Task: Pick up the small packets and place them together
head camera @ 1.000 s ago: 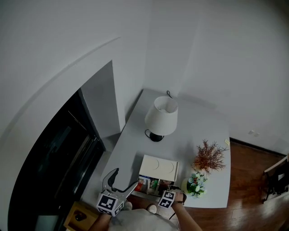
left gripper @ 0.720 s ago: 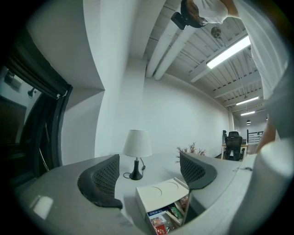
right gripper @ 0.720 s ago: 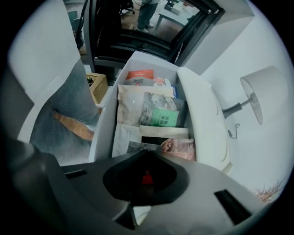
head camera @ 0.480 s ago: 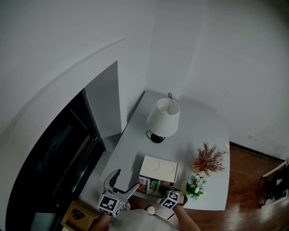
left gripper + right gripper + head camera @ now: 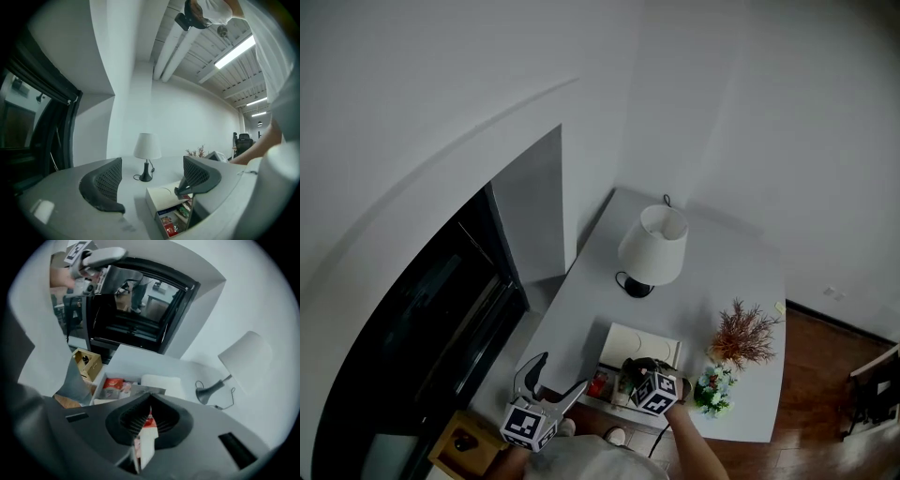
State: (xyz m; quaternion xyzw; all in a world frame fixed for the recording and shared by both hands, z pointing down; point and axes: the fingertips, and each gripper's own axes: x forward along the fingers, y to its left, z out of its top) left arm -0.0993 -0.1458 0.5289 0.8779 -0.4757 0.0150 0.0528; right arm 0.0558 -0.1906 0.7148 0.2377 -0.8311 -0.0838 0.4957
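A white box point(image 5: 642, 342) sits near the front edge of the grey table point(image 5: 581, 300). Its open drawer point(image 5: 611, 384) holds several small packets point(image 5: 112, 385), red and green ones among them. My right gripper point(image 5: 639, 367) hovers over the drawer and the box front. In the right gripper view it point(image 5: 149, 414) is shut on a small red-and-white packet point(image 5: 145, 439) that stands on edge between the pads. My left gripper point(image 5: 555, 375) waits left of the drawer. It point(image 5: 150, 187) is open with nothing between its fingers.
A white-shaded lamp point(image 5: 654, 246) stands behind the box, its cord trailing on the table. Dried reddish twigs point(image 5: 741, 336) and a small flower bunch point(image 5: 712, 389) stand at the right. A wooden crate point(image 5: 459, 445) is on the floor at the left, below a dark glass door point(image 5: 422, 328).
My right gripper has moved up and forward from the drawer front to above the box. The left gripper has hardly moved. The head view has shifted slightly.
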